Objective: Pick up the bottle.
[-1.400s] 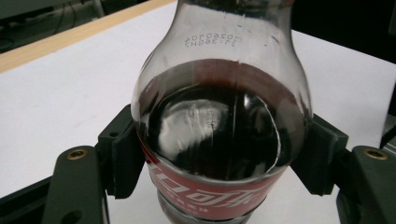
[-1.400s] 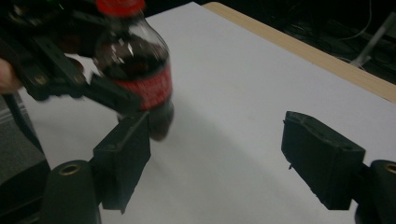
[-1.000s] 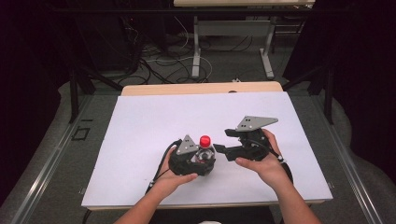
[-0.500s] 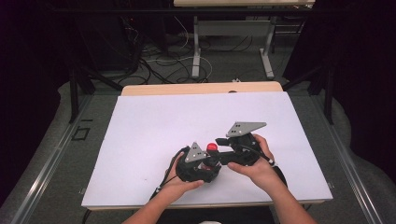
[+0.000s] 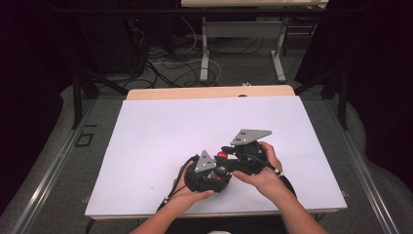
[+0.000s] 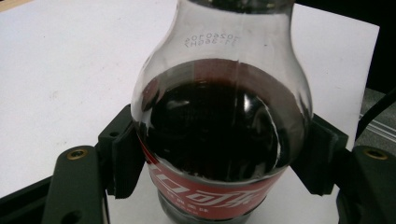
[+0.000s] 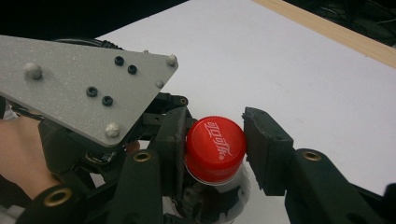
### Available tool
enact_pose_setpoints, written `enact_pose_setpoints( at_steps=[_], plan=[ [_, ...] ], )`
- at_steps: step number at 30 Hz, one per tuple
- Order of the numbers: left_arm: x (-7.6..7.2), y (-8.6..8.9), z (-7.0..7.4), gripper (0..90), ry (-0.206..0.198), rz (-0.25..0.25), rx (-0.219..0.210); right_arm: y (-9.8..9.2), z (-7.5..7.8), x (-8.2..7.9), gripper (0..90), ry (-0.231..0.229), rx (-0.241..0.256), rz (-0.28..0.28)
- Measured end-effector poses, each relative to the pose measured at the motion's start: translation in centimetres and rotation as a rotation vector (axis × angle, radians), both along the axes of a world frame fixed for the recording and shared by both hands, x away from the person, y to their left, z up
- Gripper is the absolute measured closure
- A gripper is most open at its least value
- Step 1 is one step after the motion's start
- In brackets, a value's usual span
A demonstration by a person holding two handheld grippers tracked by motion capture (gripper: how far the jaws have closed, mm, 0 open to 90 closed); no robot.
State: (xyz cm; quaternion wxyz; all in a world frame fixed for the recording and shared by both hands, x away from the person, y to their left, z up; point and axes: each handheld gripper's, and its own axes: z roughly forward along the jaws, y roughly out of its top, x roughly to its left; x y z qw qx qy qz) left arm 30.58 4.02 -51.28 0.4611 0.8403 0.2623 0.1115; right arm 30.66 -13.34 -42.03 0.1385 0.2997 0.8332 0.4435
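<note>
Within the last second the right tool (image 7: 215,144) has come down from beside the bottle (image 6: 219,126) to bracket its red cap (image 7: 215,144): one jaw touches, the other stands a sliver off, not yet clamped. The left tool (image 5: 207,171) holds the bottle's body upright on the white tabletop (image 5: 160,131) (near its front edge). Unscrewing looks imminent.
</note>
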Motion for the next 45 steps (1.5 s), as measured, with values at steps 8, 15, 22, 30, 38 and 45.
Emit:
enact_pose_setpoints(
  at_steps=[8, 15, 22, 30, 38, 45],
  plan=[
    [-0.2, 0.1, 0.2, 30.0, -0.016, -0.016, -0.006, -0.4, 0.4, 0.3, 61.1, 0.020, 0.004, 0.059],
    [-0.2, 0.5, 0.4, 30.1, -0.015, -0.058, -0.008, -0.9, 0.5, 1.2, 61.5, 0.029, 0.015, 0.181],
    [-0.2, 1.1, 0.8, 29.9, 0.009, -0.185, -0.031, -1.3, 0.9, 1.4, 61.6, 0.013, 0.014, 0.350],
    [-0.4, 1.0, 1.3, 29.8, -0.008, -0.124, -0.025, -1.2, 1.5, 0.5, 57.8, -0.005, 0.009, 0.270],
    [-0.5, 1.0, 1.3, 29.8, -0.013, -0.027, -0.030, 0.0, 2.2, -1.4, 53.0, -0.029, 0.021, -0.007],
    [-0.7, 1.1, 1.4, 29.8, -0.020, -0.002, -0.025, 0.8, 1.4, -1.2, 54.6, 0.008, 0.044, -0.062]
  ],
)
